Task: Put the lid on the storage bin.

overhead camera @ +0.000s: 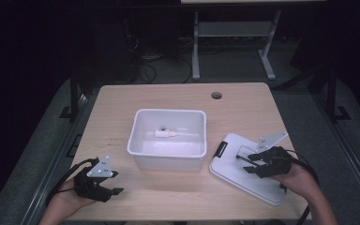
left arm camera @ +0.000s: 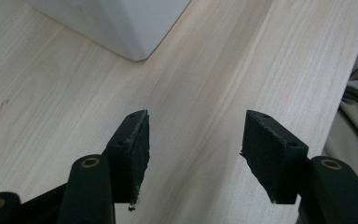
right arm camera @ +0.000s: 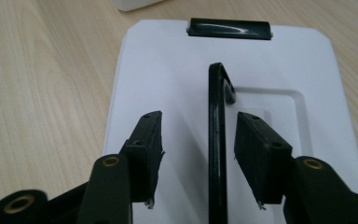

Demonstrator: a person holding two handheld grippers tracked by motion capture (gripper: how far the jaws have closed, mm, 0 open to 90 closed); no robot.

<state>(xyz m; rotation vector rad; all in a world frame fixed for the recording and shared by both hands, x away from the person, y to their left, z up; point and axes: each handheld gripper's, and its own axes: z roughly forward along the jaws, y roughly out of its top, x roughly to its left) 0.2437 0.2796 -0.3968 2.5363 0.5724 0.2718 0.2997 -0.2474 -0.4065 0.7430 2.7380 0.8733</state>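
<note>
The white lid (overhead camera: 248, 174) is found lying flat on the desk (overhead camera: 178, 101), just right of the white bin (overhead camera: 168, 139), with its black latch (right arm camera: 230, 28) at the edge nearest the bin. The black handle (right arm camera: 216, 140) is seen raised from the lid's top. The right gripper (right arm camera: 198, 158) is positioned over the lid, jaws released, one on each side of the handle and apart from it. The left gripper (left arm camera: 193, 154) is held above bare desk near the bin's corner, jaws released and grasping nothing. A small white object (overhead camera: 165, 133) is noted inside the bin
</note>
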